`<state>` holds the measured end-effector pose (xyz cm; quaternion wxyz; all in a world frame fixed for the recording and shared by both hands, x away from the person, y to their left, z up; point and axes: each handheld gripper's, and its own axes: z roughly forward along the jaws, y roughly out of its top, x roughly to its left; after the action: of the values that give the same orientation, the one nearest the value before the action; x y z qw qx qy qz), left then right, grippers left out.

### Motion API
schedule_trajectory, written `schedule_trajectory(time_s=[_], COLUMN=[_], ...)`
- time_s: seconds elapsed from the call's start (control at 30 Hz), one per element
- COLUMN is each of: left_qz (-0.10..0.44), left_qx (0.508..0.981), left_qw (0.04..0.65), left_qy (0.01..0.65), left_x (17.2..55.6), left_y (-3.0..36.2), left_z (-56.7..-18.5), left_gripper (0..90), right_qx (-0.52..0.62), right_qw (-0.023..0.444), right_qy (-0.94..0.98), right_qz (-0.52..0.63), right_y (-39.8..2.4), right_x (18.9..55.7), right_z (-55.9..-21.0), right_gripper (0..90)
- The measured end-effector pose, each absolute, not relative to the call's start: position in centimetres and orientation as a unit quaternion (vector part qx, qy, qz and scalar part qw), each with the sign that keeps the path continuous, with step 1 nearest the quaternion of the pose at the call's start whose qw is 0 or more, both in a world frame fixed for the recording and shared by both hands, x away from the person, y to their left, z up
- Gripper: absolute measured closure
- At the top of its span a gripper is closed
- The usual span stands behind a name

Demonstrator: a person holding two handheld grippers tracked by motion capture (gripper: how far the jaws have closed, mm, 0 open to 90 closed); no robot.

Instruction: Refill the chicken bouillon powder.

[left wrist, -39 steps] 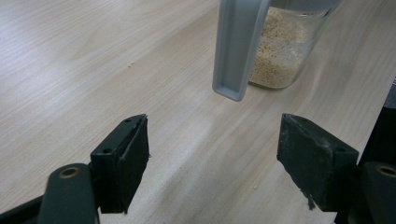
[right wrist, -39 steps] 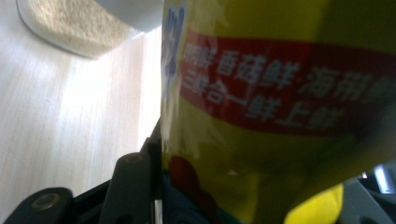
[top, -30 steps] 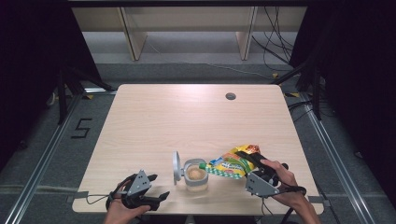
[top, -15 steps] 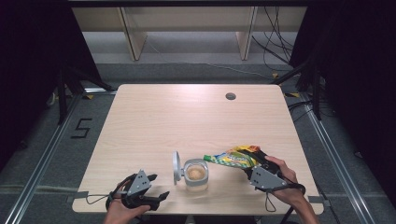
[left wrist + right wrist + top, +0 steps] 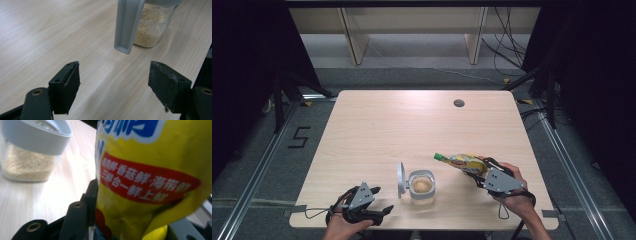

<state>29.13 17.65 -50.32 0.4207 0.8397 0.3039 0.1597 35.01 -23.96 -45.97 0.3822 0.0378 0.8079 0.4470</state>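
Low in the high view, right of centre, the right gripper (image 5: pixel 478 175) is clamped on a yellow seasoning pouch (image 5: pixel 462 162); its jaws have just been closing further on the bag, which sits between them. The pouch lies tipped, its green end pointing left toward the open glass jar (image 5: pixel 421 186) of pale granules at bottom centre, whose grey flip lid (image 5: pixel 400 178) stands up on its left. The left gripper (image 5: pixel 379 213) rests at lower left on the table (image 5: pixel 412 125), jaws apart and empty. Pouring looks like the step in hand; next, the pouch mouth must come over the jar opening.
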Motion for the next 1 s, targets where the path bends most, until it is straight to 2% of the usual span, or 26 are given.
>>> schedule_trajectory(time_s=[0.13,0.33,0.37,0.57,0.8,1.0], left_qz=[0.162,0.158,0.156,0.161,0.159,0.158], left_qx=[0.838,0.834,0.835,0.840,0.839,0.840], left_qw=[0.421,0.428,0.427,0.421,0.423,0.423], left_qy=[0.307,0.310,0.309,0.303,0.303,0.302], left_x=[29.2,29.1,29.1,29.1,29.1,29.1], left_y=[17.6,17.5,17.5,17.7,17.7,17.7], left_z=[-50.4,-50.4,-50.4,-50.3,-50.3,-50.3], left_gripper=[25.2,25.2,25.2,25.2,25.2,25.2], right_qx=[0.064,0.090,0.097,0.131,0.175,0.214], right_qw=[0.364,0.360,0.346,0.328,0.310,0.295], right_qy=[0.804,0.799,0.799,0.796,0.779,0.774], right_qz=[0.466,0.473,0.482,0.491,0.517,0.518], right_y=[-23.8,-23.8,-23.8,-24.4,-25.6,-26.5], right_x=[36.0,36.9,36.9,37.7,38.4,38.2], right_z=[-46.5,-47.0,-47.1,-47.9,-48.3,-48.6], right_gripper=[64.1,66.5,66.7,67.5,66.9,61.3])
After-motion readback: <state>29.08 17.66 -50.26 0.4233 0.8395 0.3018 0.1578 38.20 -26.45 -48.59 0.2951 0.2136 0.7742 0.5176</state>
